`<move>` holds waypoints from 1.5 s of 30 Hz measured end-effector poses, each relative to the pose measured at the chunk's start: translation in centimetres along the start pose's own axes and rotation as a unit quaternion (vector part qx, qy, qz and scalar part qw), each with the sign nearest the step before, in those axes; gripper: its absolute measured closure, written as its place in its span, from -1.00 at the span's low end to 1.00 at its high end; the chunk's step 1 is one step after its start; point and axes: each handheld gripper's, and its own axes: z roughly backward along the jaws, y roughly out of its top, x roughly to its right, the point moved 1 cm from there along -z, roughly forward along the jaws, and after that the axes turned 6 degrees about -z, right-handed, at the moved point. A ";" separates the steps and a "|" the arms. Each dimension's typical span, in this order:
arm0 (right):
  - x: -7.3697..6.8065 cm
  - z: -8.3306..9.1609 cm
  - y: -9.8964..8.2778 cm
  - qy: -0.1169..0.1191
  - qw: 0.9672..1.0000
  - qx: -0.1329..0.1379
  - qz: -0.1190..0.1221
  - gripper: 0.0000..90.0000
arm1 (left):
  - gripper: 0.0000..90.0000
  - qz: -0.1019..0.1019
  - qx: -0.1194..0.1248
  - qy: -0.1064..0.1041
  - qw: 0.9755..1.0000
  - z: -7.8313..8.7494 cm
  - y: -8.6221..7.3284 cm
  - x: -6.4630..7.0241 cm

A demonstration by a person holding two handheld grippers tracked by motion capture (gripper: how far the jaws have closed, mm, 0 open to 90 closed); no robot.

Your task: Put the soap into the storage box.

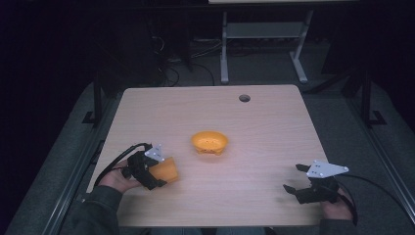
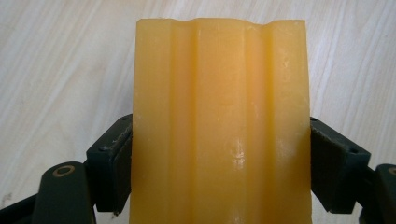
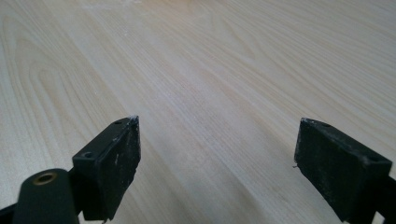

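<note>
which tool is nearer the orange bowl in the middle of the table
Left. The left tool, shut on an orange block, sits just near-left of the orange bowl. The right tool is open, farther off by the near-right edge.

A light wood-grain rectangular tabletop (image 1: pixel 264 122) with rounded corners is seen under bright light, and a round dark cable hole (image 1: pixel 244 98) is set near its far edge. Grey carpeted floor (image 1: pixel 342 132) is spread around it. A white metal desk frame (image 1: pixel 264 39) is stood beyond, where the room is left in darkness.
</note>
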 end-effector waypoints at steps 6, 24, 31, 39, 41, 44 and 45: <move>0.0 0.0 0.0 0.001 1.000 0.000 0.000 -0.69 | -0.53 -0.011 -0.001 0.002 1.000 0.6 1.2 -0.4; 0.1 0.1 0.0 0.003 1.000 0.004 0.000 -0.69 | -0.53 -0.035 0.016 0.012 0.999 2.6 4.5 -1.6; 0.2 0.1 0.0 0.003 1.000 0.005 -0.001 -0.69 | -0.53 -0.043 0.012 0.011 0.999 2.6 5.8 -2.5; 0.3 0.4 -0.1 -0.002 1.000 0.007 -0.001 -0.69 | -0.53 -0.053 0.010 0.004 0.999 2.0 7.6 -3.4; 0.4 0.4 -0.1 -0.003 1.000 0.008 -0.003 -0.69 | -0.53 -0.054 0.013 0.003 0.998 1.8 8.0 -3.5; 0.5 0.6 -0.2 -0.005 1.000 0.009 -0.007 -0.69 | -0.53 -0.057 0.015 0.000 0.998 1.6 8.7 -3.9; 0.5 0.6 -0.2 -0.006 1.000 0.010 -0.006 -0.69 | -0.53 -0.060 0.015 0.000 0.998 1.6 9.0 -3.9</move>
